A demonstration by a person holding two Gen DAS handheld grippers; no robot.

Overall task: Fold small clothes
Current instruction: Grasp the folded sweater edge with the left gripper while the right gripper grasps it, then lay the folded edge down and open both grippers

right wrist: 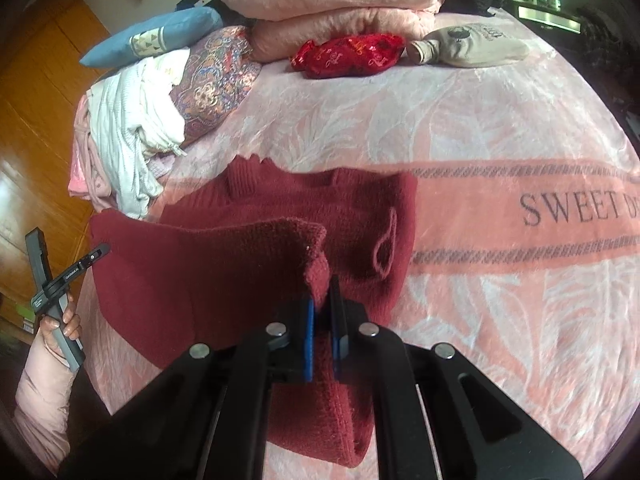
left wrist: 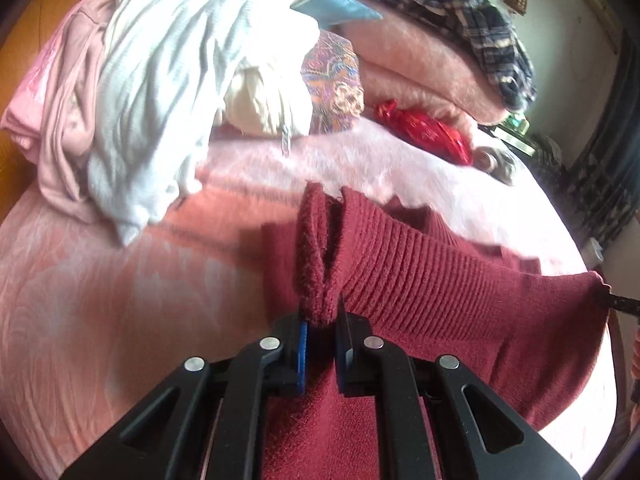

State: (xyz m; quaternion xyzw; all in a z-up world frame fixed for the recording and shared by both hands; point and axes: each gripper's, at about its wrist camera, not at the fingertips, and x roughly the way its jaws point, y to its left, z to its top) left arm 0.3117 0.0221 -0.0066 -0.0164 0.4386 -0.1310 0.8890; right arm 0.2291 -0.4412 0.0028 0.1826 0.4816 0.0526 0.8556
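A small dark red knit sweater (right wrist: 248,248) lies partly folded on the pink bed blanket (right wrist: 480,120). My left gripper (left wrist: 322,320) is shut on one corner of the sweater (left wrist: 420,272), with ribbed fabric bunched up between its blue pads. My right gripper (right wrist: 322,304) is shut on the other corner and holds that edge lifted over the rest of the garment. The left gripper (right wrist: 96,258) also shows at the left of the right wrist view, held by a hand in a pink sleeve, pinching the sweater's far corner.
A heap of white and pale pink clothes (left wrist: 152,92) lies at the bed's left. A patterned pillow (right wrist: 216,84), a blue pillow (right wrist: 156,36), folded pink blankets (right wrist: 332,4), a red pouch (right wrist: 348,56), a grey garment (right wrist: 468,46) and a plaid shirt (left wrist: 460,12) lie at the back.
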